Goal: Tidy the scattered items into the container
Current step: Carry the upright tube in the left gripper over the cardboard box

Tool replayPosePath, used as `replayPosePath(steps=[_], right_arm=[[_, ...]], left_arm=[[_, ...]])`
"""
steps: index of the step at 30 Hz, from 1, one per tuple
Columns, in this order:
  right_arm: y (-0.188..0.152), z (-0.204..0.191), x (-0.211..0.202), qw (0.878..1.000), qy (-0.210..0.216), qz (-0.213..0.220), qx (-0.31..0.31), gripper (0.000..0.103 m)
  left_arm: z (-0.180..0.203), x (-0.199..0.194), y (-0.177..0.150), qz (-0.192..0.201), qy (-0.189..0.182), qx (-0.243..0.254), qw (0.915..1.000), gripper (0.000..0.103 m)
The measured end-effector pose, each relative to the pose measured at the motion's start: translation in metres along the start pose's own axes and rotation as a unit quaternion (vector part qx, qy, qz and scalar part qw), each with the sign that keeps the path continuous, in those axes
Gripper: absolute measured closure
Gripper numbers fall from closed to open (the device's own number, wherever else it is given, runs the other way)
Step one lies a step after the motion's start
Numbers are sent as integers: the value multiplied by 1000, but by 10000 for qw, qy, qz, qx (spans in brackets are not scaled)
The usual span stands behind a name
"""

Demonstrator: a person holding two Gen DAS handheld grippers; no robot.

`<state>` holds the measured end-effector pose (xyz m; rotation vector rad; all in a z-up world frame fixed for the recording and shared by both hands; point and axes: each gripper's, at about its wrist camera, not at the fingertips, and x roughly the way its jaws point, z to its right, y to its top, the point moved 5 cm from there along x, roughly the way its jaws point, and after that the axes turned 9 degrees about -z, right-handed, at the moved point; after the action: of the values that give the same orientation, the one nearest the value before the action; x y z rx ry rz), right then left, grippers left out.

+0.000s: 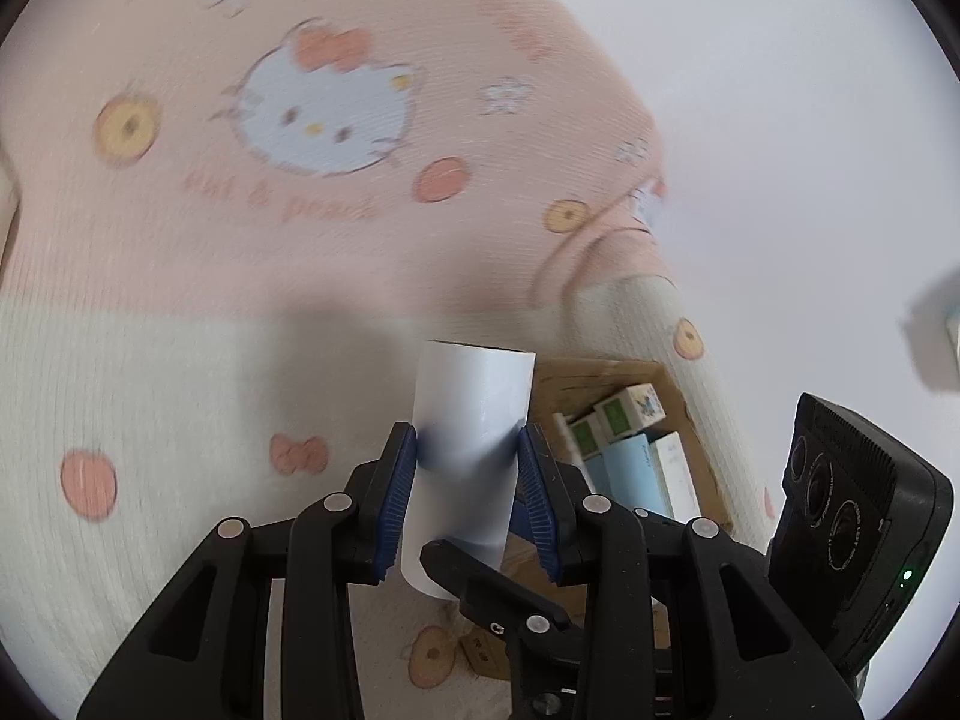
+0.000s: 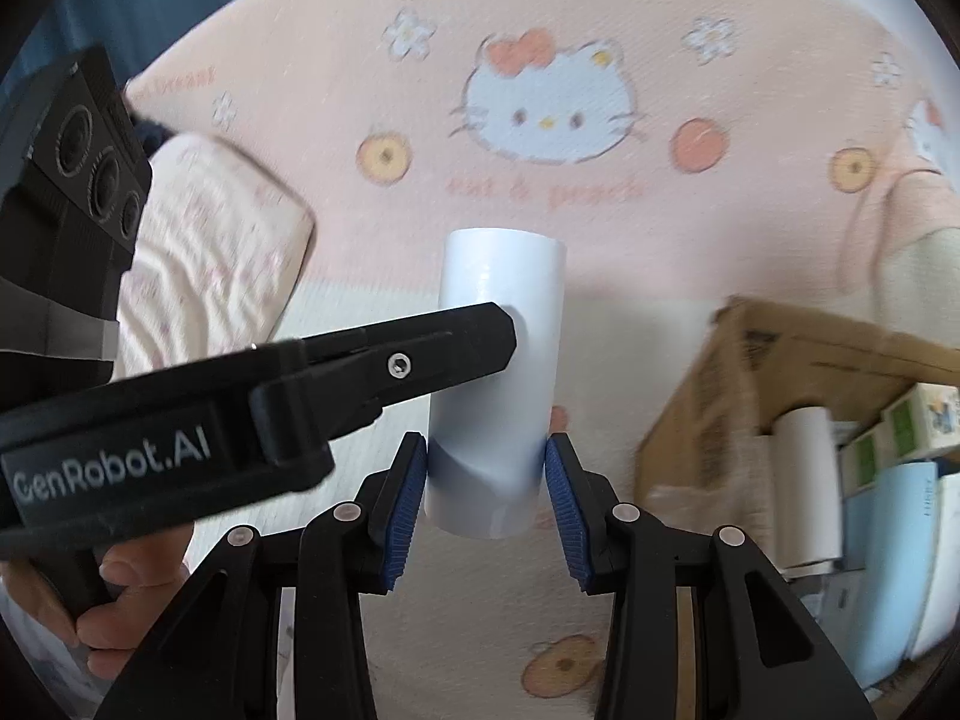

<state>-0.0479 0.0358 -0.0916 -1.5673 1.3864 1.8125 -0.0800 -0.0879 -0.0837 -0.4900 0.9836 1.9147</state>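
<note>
While both grip white tube [image 2: 498,384], cardboard box [image 2: 780,354] rim right, bedspread [image 2: 540,192] around.

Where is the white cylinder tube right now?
The white cylinder tube is held up over the pink cartoon-cat bedsheet, clamped between both tongs, the right tongs and the left tongs, with the brown cardboard box to its right.

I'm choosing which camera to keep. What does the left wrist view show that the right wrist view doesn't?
Only the left wrist view: the white wall beyond the bed.
Only the right wrist view: a pillow and a person's hand.
Both: the white tube clamped by the left hand-held gripper and right hand-held gripper, and the cardboard box.
</note>
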Motion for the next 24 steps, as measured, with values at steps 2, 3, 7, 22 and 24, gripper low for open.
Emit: replayPosePath(steps=[2,3,7,22,24], right_arm=[[3,7,-10,9999,-59,123,84,65],[3,11,-16,9998,-87,168,109,65],[3,28,-37,9988,-109,357,304,65],[1,123,-58,9974,-188,-13,698,65],[0,134,-57,9969,-184,-113,752,65]], left_arm=[[17,-1,4,17,38,239,9997,64],[25,0,7,16,39,313,9995,64],[57,3,16,-39,-12,656,9978,64],[128,80,37,-866,-375,1003,9905,64],[129,92,39,-1021,-350,905,9900,64]])
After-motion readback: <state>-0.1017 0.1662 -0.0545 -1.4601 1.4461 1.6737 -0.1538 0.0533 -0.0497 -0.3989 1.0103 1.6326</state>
